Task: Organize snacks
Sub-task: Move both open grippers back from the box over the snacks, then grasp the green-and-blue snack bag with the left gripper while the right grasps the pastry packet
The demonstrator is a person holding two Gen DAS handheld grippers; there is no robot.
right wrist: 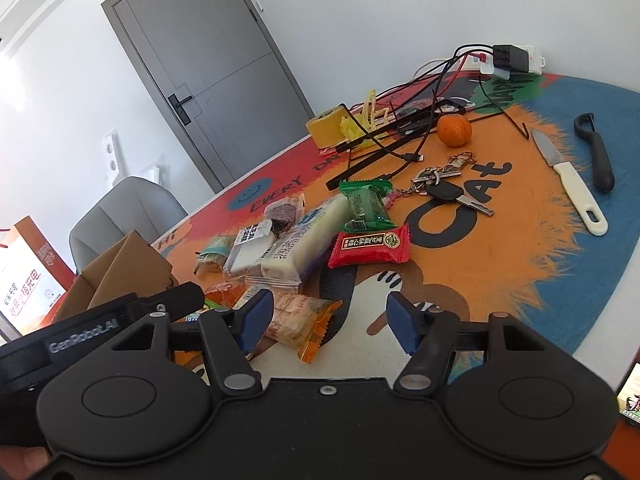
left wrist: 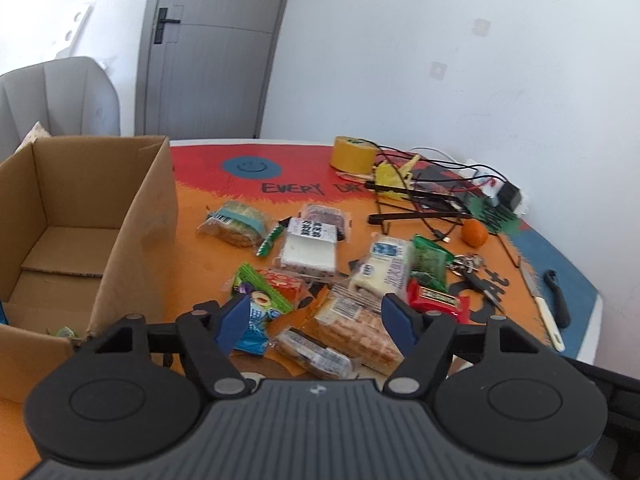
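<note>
Several wrapped snacks lie in a heap on the orange table mat (left wrist: pixel 200 264). Among them are an orange-wrapped cracker pack (left wrist: pixel 352 328), a white bread pack (left wrist: pixel 382 268), a red packet (left wrist: pixel 436 300) and a green packet (left wrist: pixel 430 262). An open cardboard box (left wrist: pixel 132 216) stands at the left, a small green item in its near corner. My left gripper (left wrist: pixel 316 320) is open above the cracker pack, holding nothing. My right gripper (right wrist: pixel 330 320) is open and empty, hovering near the cracker pack (right wrist: pixel 296 320), with the red packet (right wrist: pixel 370 246) and green packet (right wrist: pixel 366 206) beyond.
An orange fruit (right wrist: pixel 454 130), keys (right wrist: pixel 444 188), a white-handled knife (right wrist: pixel 568 184) and a black peeler (right wrist: pixel 598 156) lie to the right. Yellow tape (left wrist: pixel 352 154), tangled cables and a power strip (right wrist: pixel 508 60) sit at the back. A grey chair (left wrist: pixel 56 92) stands behind the box.
</note>
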